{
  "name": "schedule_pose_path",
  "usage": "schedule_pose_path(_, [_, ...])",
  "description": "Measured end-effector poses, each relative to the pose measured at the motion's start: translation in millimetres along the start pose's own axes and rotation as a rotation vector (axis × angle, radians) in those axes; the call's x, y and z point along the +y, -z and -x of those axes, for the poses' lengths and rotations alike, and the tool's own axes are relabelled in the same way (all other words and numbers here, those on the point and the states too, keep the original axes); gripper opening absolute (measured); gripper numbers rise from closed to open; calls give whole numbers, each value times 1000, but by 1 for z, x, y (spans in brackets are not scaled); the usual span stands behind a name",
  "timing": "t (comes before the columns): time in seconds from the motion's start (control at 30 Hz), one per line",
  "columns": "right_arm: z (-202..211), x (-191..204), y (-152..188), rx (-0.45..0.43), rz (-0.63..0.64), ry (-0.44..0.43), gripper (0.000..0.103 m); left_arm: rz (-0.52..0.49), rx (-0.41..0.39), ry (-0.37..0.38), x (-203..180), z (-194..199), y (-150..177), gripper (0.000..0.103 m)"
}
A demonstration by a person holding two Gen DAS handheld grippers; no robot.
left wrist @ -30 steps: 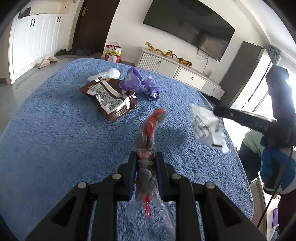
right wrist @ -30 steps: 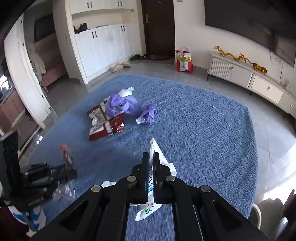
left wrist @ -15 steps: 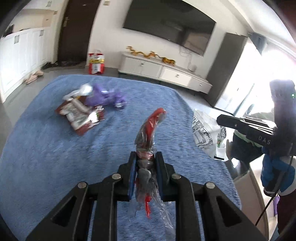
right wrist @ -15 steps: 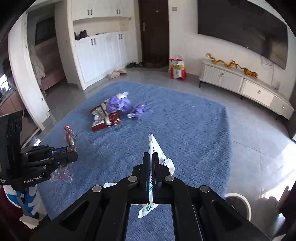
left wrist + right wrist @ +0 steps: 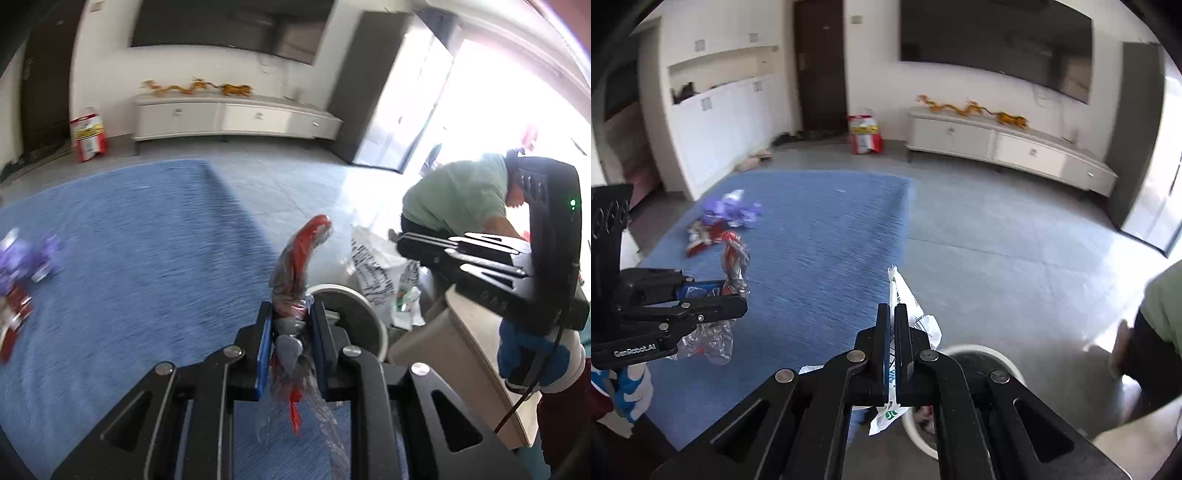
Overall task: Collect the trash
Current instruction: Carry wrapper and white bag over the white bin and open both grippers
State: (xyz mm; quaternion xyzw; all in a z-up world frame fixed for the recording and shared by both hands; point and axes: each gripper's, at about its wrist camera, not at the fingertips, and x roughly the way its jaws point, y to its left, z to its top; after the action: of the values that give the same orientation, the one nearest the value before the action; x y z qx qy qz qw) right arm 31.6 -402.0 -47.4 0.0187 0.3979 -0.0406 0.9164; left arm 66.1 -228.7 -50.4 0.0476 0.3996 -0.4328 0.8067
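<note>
Currently both grippers are loaded. Left gripper (image 5: 291,325) is clenched on a red-and-clear plastic wrapper (image 5: 301,258), its long axis running straight out along the fingers, tail hanging below the jaws. Right gripper (image 5: 893,334) is clamped on a white printed bag (image 5: 912,314), sheet edge-on between the closed jaws. Key relation: the round white bin (image 5: 979,354) sits just past and below the right fingertips, slightly to their right; in the left wrist view the same bin (image 5: 351,295) lies directly behind the wrapper, a bit right of centre. Right looks nearer the opening, so I'd drop the bag first (judgement only, fisheye distorts). Remaining trash, a purple wrapper (image 5: 733,210) and a red-brown packet (image 5: 701,236), lies on the blue rug (image 5: 831,240), well apart to the left. Another person (image 5: 458,195) crouches beyond the bin.
</note>
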Motion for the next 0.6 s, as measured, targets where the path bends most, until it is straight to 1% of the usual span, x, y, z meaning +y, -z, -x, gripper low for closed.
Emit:
schedule_pose_path(0.1, [-9,-29,10,25,-33,41,1,-33,52,45,-27,-36,-16,19])
schedule_pose_path(0.2, [-24,-54,21,58,-70,70,1,-58,106,73,-50,-70,-26,19])
schedule_pose_path(0.33, [-47,-82,36,105,-122,93,2,-63,182,90,-76,-117,-32,20])
schedule_pose_path(0.43, [-68,-102,50,145,-165,114,3,-58,217,91,-86,-148,-35,21])
schedule_pose_path(0.5, [-75,-117,60,163,-196,135,11,-41,251,104,-89,-167,-35,25])
schedule_pose_path(0.53, [-77,-122,65,167,-210,143,24,-32,263,110,-90,-173,-34,29])
schedule_pose_path(0.57, [-77,-126,68,168,-222,150,33,-23,269,116,-90,-177,-34,32])
schedule_pose_path(0.6, [-76,-130,71,167,-235,155,33,-18,271,121,-89,-180,-33,34])
